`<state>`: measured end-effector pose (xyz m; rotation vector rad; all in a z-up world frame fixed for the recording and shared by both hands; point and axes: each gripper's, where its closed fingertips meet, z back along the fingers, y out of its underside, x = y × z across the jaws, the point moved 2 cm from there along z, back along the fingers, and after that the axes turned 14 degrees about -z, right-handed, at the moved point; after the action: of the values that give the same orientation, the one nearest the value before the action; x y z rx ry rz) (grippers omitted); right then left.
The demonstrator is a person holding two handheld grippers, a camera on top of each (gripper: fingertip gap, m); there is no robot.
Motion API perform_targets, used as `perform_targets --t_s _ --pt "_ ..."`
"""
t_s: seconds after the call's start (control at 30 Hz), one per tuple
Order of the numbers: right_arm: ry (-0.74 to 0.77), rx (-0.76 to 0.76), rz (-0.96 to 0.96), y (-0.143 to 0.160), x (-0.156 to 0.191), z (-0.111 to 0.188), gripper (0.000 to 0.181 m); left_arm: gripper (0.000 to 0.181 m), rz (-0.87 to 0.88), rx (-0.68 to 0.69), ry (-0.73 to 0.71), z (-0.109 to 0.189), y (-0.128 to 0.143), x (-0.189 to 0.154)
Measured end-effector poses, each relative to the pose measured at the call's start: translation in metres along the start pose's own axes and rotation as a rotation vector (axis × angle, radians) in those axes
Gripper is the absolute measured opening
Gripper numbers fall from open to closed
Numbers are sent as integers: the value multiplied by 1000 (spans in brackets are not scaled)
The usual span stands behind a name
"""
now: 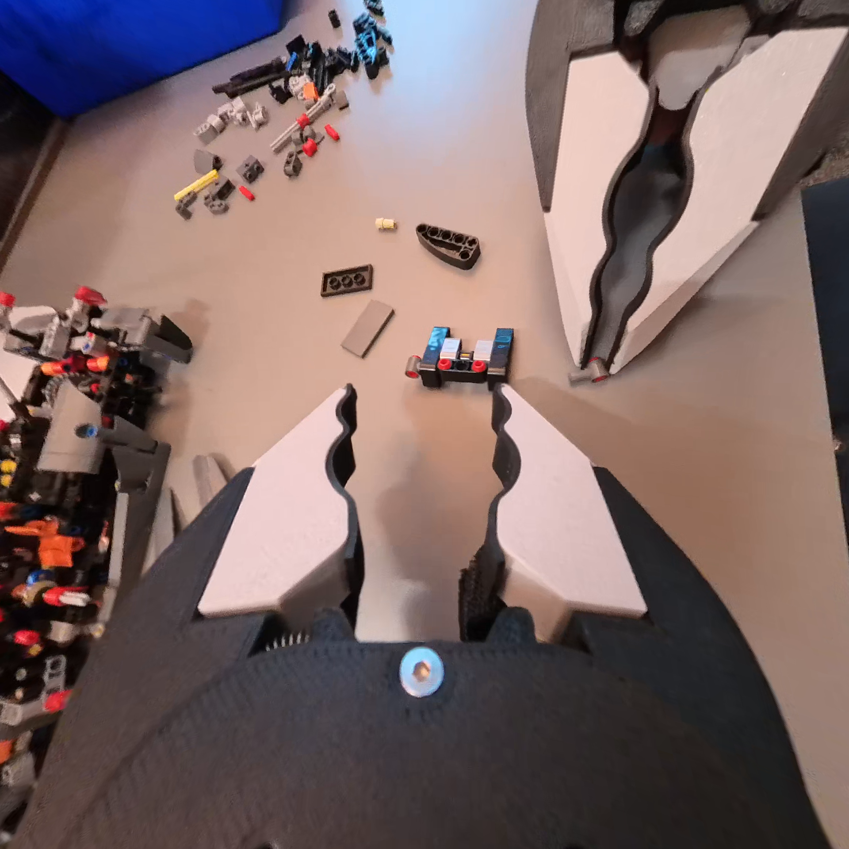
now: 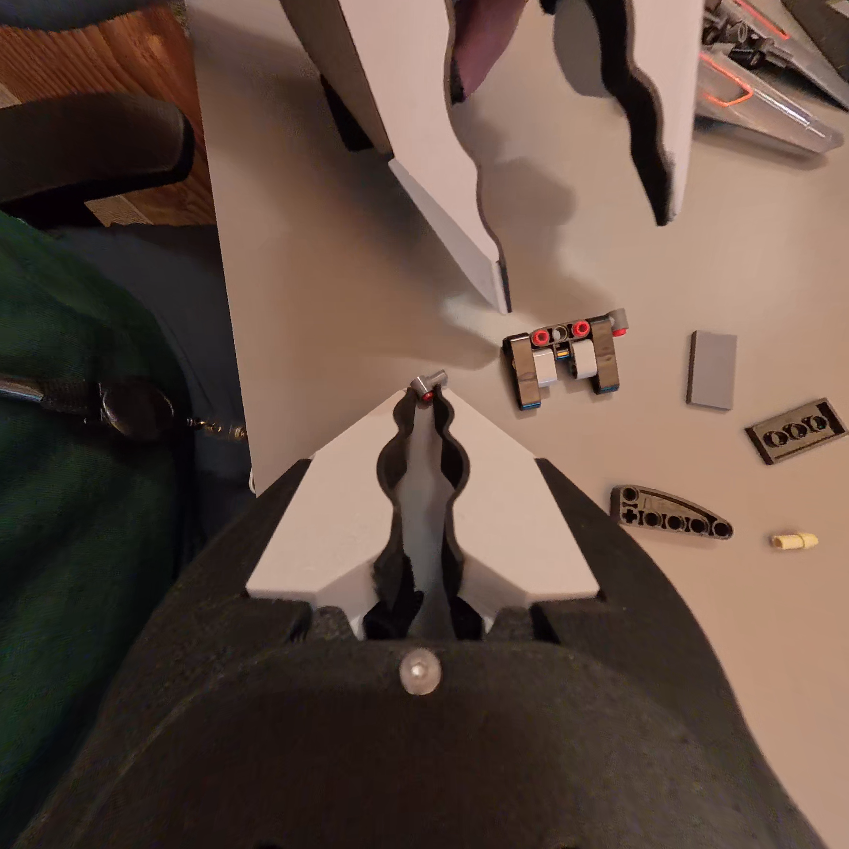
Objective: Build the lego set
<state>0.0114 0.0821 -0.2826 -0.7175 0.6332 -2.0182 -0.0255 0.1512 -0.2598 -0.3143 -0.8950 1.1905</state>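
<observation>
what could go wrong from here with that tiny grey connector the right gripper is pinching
The right gripper holds the grey connector only at its very fingertips, so it may twist or pop out. The small black sub-assembly lies loose on the table; the open left gripper isn't gripping it, so pushing could slide it.

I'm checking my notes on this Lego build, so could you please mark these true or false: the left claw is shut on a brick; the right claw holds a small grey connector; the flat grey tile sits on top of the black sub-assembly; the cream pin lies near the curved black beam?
1. The left claw is shut on a brick: false, it is open and empty.
2. The right claw holds a small grey connector: true.
3. The flat grey tile sits on the black sub-assembly: false, it lies apart on the table.
4. The cream pin lies near the curved black beam: true.
</observation>
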Motion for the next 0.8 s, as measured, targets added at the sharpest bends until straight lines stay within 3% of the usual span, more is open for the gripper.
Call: perform_targets --t_s 0.03,0.23,0.37,0.43,0.67,0.8 --pt "-2 2 6 0 0 0 6 57 -23 -10 11 -1 -2 2" --pt "-39 47 74 8 2 7 6 53 -139 -39 134 -12 -3 8" --pt "-36 51 66 9 -1 10 16 52 -120 -54 245 -18 -1 -1" --pt "-29 42 41 10 -3 13 24 49 -112 -22 219 -21 3 0" --pt "87 -5 -103 17 -1 19 25 29 -5 32 138 -20 1 -18" --pt "155 -61 -201 15 3 17 26 36 9 53 55 -13 4 -17"
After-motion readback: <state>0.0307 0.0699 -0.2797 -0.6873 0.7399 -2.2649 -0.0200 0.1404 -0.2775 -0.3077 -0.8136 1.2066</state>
